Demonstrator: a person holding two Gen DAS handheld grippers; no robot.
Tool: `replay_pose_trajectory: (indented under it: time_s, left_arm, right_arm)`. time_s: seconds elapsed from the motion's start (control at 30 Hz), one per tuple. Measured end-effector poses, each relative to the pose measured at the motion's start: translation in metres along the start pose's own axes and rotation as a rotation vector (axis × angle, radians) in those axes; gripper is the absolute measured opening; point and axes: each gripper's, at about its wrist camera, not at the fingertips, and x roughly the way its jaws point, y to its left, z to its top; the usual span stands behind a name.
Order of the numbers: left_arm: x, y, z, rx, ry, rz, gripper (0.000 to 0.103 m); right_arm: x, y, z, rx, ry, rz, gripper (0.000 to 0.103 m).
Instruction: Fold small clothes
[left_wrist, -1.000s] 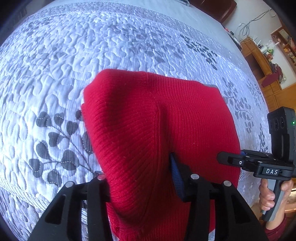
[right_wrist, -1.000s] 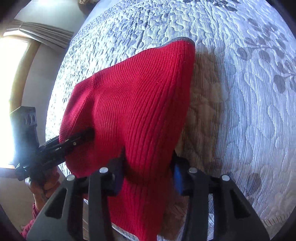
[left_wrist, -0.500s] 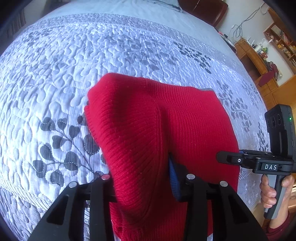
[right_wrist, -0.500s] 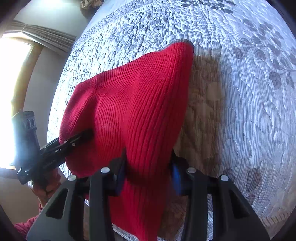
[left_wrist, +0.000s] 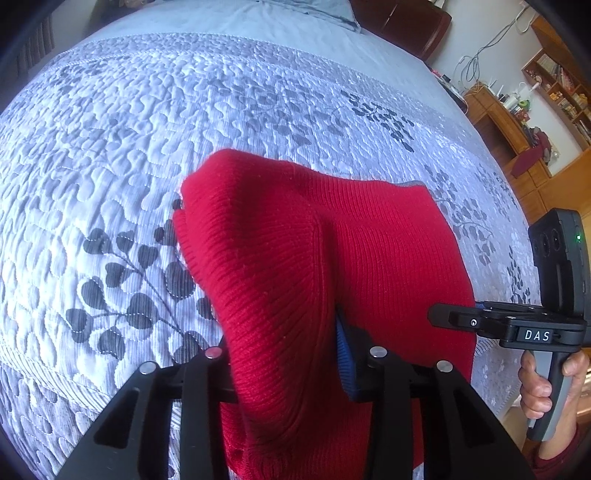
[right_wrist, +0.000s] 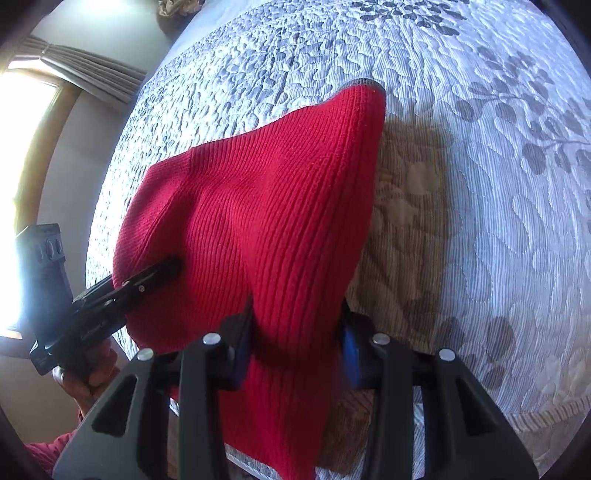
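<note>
Over the quilted bed (left_wrist: 155, 122), a red knit garment (left_wrist: 295, 258) hangs lifted.
Left hand-held gripper (left_wrist: 284, 365) and right hand-held gripper (right_wrist: 295, 347) each pinch its bunched edge; wooden shelves (left_wrist: 546, 107) upper right.

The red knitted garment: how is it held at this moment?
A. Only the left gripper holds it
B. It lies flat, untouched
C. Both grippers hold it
C: the red knitted garment bunches between the jaws of the left gripper and of the right gripper.
</note>
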Motion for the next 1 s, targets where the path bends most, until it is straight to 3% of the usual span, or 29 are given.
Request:
replay_pose_trajectory:
  time_s: [0.33,0.63,0.83,1.0]
  left_arm:
    - [-0.006,-0.043,-0.008,0.016,0.034,-0.031,0.036]
    - [0.005,-0.143,-0.006,0.052,0.071,-0.161,0.034]
    - [0.01,-0.204,0.027,0.074,0.028,-0.185,0.033]
    - [0.045,-0.236,0.069,0.065,0.022,-0.151,0.032]
  right_arm:
    - [-0.039,-0.018,-0.024,0.016,0.002,0.0,0.036]
    - [-0.141,-0.072,-0.047,0.026,-0.074,-0.094,0.036]
    - [-0.192,-0.117,-0.016,0.029,-0.107,-0.121,0.036]
    - [-0.19,-0.161,0.035,0.034,-0.095,-0.149,0.036]
